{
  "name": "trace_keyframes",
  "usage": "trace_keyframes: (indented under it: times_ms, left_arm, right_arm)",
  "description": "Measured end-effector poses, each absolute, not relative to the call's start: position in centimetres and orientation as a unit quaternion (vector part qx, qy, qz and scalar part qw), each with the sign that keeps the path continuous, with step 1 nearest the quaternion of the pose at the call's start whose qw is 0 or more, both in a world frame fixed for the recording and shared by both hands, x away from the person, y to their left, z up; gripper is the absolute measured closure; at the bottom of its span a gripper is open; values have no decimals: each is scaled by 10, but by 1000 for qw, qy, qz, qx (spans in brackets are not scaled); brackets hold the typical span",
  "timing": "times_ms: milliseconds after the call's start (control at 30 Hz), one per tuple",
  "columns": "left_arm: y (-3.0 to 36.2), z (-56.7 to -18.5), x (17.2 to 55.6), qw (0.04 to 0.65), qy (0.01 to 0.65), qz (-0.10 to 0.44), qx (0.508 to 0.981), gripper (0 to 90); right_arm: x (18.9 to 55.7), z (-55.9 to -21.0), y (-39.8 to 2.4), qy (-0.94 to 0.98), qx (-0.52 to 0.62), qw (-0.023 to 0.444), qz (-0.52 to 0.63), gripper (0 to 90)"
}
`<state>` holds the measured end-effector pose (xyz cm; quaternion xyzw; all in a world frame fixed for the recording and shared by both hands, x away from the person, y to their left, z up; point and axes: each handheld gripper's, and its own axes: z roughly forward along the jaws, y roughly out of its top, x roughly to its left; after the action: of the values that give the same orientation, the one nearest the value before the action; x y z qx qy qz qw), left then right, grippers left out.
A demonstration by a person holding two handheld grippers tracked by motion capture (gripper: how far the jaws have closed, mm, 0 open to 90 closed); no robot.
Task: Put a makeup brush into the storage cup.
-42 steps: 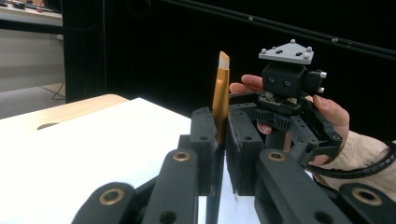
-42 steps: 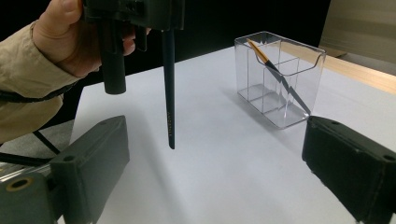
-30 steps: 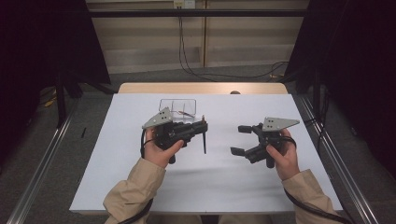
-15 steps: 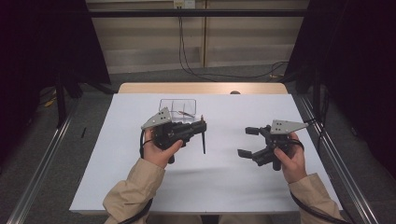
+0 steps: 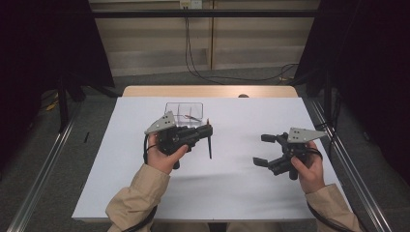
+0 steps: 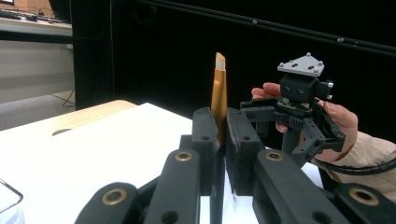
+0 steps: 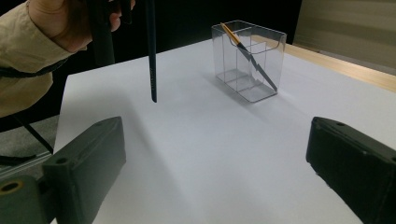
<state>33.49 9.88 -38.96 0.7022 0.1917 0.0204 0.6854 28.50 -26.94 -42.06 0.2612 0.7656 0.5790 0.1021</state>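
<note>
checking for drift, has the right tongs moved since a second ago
Yes. The right tongs have slid toward the table's right edge, farther from the clear box.

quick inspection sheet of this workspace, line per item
surface: white sheet covering the table, a wooden strip bare at the far edge.
job's things: slim brush with a gold ferrule, gripped upright with its dark handle pointing down; clear divided holder on the sheet with another brush leaning inside.
clutter: nothing seen.
grippers: left tool shut on the slim brush; right tool open and holding nothing, off to the right above the sheet.
cables: black cable trailing along the right sleeve; wall cables hanging down and running along the floor behind the table.
surroundings: dark curtains on both sides, pale wall behind, metal rails on the floor.
</note>
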Motion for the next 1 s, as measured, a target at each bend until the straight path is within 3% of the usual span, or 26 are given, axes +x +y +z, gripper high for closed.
trace_keyframes:
  times_ms: [1000]
  left_arm:
    - [102,-388,335,687,193,29,700,835]
  right_arm:
    - [269,-427,-300,763,279,115,571,41]
